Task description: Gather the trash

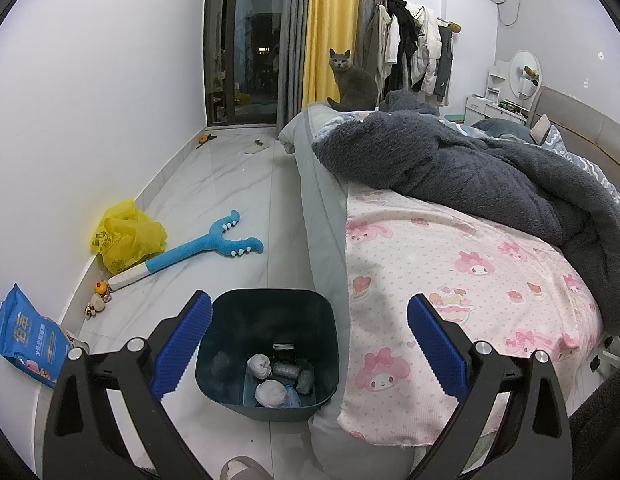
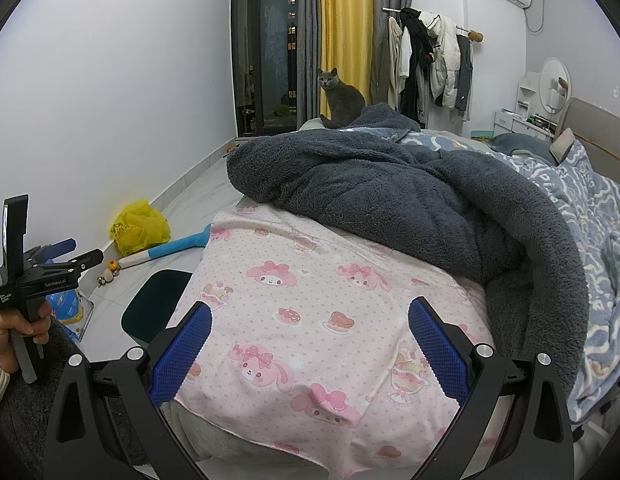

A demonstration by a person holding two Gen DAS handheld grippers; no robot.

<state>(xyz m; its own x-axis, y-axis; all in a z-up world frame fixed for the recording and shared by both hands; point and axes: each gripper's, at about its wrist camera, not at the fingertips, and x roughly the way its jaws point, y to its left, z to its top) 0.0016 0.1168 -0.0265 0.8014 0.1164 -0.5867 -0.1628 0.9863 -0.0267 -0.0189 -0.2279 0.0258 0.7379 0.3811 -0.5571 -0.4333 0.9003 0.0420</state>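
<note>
The left claw [image 1: 308,346] is spread wide and empty, directly above the dark bin [image 1: 266,354] on the floor, where wadded white trash [image 1: 270,394] lies. The right claw [image 2: 310,350], likewise agape, hovers over the pink sheet [image 2: 310,312]. Beyond sits a grey cat [image 1: 351,82].

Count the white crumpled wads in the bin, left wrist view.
2. One wad lies left of centre on the bin floor; the other wad sits nearer the front wall. Darker scraps beside them may hide more.
</note>
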